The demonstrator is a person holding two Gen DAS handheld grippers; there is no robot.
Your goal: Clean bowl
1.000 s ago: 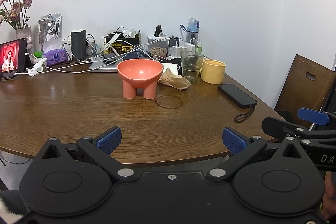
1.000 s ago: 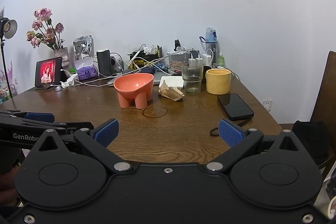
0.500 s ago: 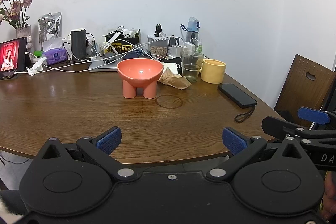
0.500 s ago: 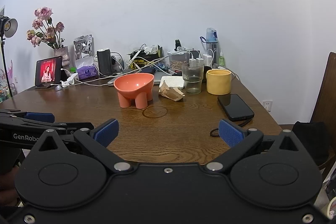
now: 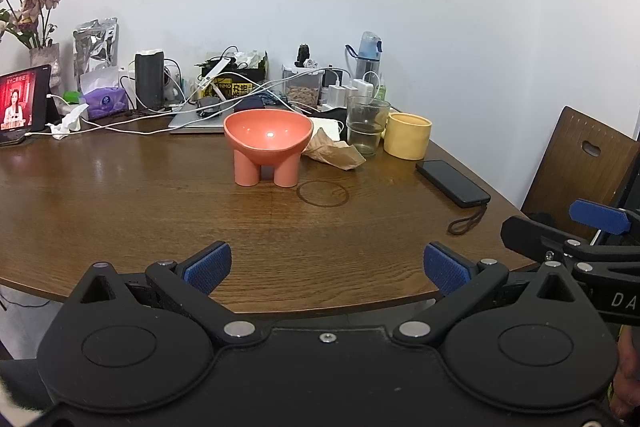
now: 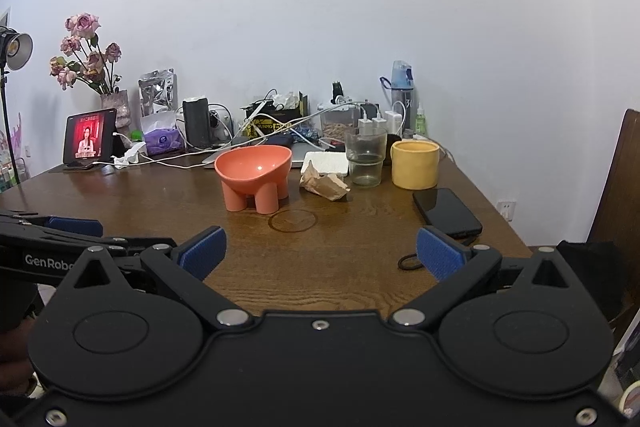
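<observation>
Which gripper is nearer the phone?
Right. The right gripper hangs at the table's near edge with the phone just beyond its right finger; the left gripper sits farther left, phone well off to its right.

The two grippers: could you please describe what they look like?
The left gripper and right gripper are matte black, with round discs, silver screws and blue textured pads. White lettering shows on their sides: "GenRobo" on the left, "DA" on the right.
</observation>
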